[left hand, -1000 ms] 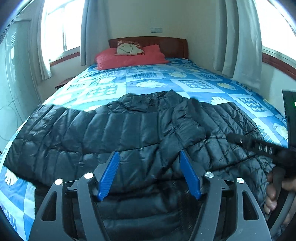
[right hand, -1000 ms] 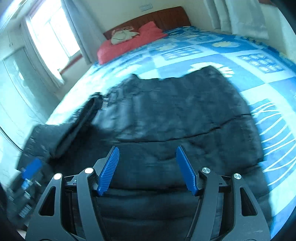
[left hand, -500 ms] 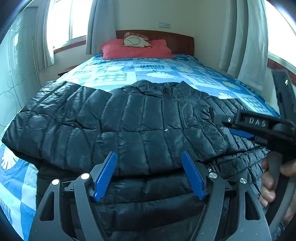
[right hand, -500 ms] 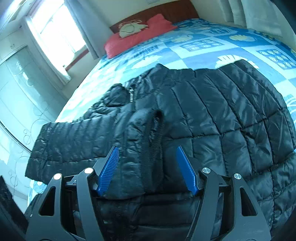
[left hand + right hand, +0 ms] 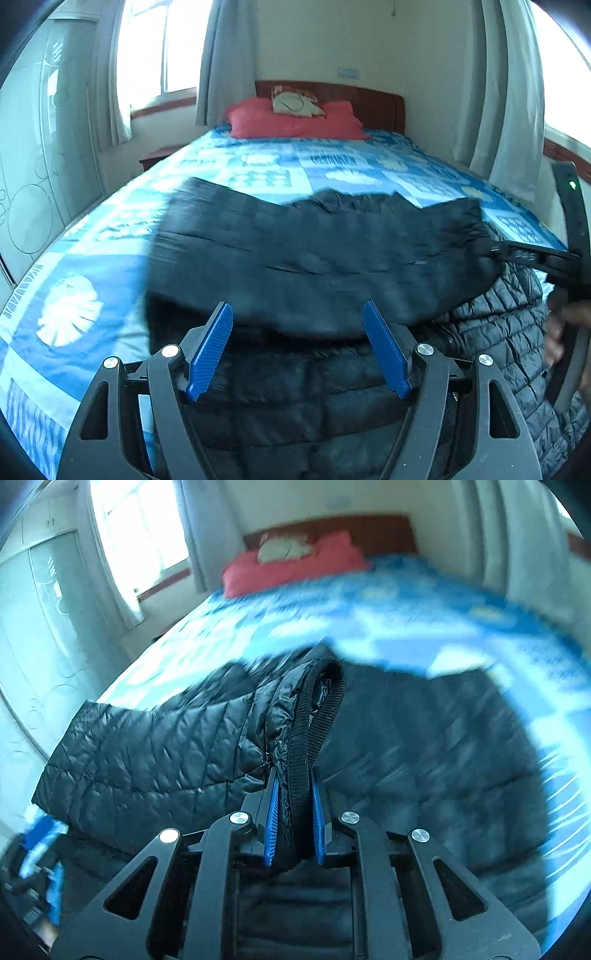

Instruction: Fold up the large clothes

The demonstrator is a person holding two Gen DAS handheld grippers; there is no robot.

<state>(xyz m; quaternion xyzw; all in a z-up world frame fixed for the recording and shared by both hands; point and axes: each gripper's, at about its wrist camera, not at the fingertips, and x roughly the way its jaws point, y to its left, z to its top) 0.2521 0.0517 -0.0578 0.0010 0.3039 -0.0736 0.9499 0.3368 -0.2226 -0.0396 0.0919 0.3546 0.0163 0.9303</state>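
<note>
A black quilted puffer jacket [image 5: 314, 258] lies across the near end of the bed. My left gripper [image 5: 297, 306] hovers open just above the jacket's near edge, nothing between its blue pads. In the right wrist view my right gripper [image 5: 293, 775] is closing, its pads pressing on the ribbed cuff [image 5: 321, 701] of a sleeve [image 5: 166, 753], which is lifted off the jacket's body [image 5: 424, 757]. The right gripper [image 5: 517, 254] also shows at the right edge of the left wrist view, with a hand [image 5: 565, 332] on its handle. The left gripper [image 5: 40, 849] is a blur at lower left.
The bed [image 5: 92, 288] has a blue patterned cover, a red pillow [image 5: 295, 122] and a wooden headboard at the far end. A nightstand [image 5: 159, 155] and glazed wardrobe doors stand left of it. Grey curtains hang on both sides.
The right gripper's jaws have closed on the sleeve cuff and raised it. The sleeve has come in across the jacket's body. The left gripper has shifted sideways and stays open.
</note>
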